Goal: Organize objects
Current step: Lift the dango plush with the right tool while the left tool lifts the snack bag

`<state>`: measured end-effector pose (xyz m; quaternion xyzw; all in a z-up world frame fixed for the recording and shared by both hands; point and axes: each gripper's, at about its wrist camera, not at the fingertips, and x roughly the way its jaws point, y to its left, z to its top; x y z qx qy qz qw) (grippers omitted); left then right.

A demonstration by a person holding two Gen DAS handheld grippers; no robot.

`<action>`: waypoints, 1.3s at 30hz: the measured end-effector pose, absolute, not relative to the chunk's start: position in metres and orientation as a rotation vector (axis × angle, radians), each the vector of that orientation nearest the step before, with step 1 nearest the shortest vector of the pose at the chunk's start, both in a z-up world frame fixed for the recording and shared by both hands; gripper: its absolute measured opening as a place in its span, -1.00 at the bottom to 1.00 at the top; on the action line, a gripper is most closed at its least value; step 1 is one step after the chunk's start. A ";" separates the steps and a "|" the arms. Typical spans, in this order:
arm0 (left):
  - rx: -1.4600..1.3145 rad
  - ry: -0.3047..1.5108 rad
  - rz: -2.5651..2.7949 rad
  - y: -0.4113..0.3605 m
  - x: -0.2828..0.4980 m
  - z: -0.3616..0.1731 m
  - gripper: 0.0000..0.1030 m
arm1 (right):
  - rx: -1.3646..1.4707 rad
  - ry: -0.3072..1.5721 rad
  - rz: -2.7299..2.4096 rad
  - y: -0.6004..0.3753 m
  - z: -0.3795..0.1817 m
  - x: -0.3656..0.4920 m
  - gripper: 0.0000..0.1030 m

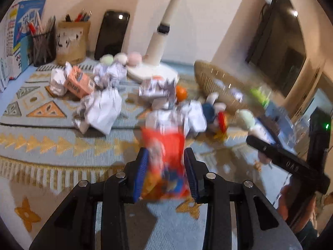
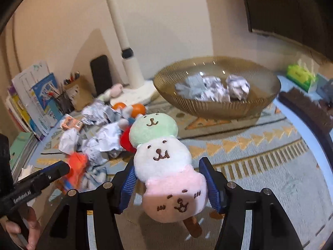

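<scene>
Right gripper clamps the plush dango skewer at its pink ball, lifted above the rug. Left gripper pinches an orange snack packet. Keep both grips firm; steer clear of the crumpled paper and amber bowl.

Each camera sits low behind its own claw, looking forward along the fingers, close over the desk. Both views share the lamp, the crumpled papers and the amber bowl.
</scene>
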<state>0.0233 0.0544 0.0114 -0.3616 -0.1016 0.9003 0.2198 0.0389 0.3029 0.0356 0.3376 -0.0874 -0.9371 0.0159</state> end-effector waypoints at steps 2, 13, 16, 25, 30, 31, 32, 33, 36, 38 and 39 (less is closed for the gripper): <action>-1.020 -0.299 2.479 0.053 0.022 0.008 -0.37 | 1.068 -0.223 -2.928 0.297 0.033 0.038 0.15; -1.059 -0.279 2.509 0.056 0.020 0.006 0.00 | 1.086 -0.207 -2.919 0.296 0.030 0.034 0.15; -1.076 -0.272 2.539 0.055 0.020 0.007 0.54 | 1.089 -0.219 -2.916 0.298 0.030 0.034 0.15; -1.225 -0.355 2.451 0.051 0.001 -0.008 -0.04 | 1.082 -0.189 -2.923 0.294 0.030 0.036 0.16; -1.159 -0.333 2.465 0.052 0.009 -0.003 -0.42 | 1.074 -0.203 -2.921 0.297 0.030 0.035 0.16; -1.106 -0.335 2.476 0.051 0.014 0.001 -0.42 | 1.066 -0.209 -2.923 0.298 0.031 0.036 0.16; -1.051 -0.339 2.482 0.050 0.020 0.006 -0.42 | 1.060 -0.216 -2.921 0.299 0.031 0.037 0.16; -1.012 -0.340 2.497 0.048 0.024 0.009 -0.42 | 1.058 -0.220 -2.916 0.299 0.032 0.036 0.16; -1.020 -0.330 2.509 0.049 0.025 0.008 -0.42 | 1.082 -0.217 -2.910 0.298 0.030 0.035 0.16; -1.023 -0.342 2.508 0.047 0.025 0.008 -0.42 | 1.121 -0.209 -2.902 0.298 0.029 0.034 0.16; -1.025 -0.349 2.503 0.047 0.024 0.008 -0.42 | 1.152 -0.211 -2.887 0.298 0.027 0.034 0.18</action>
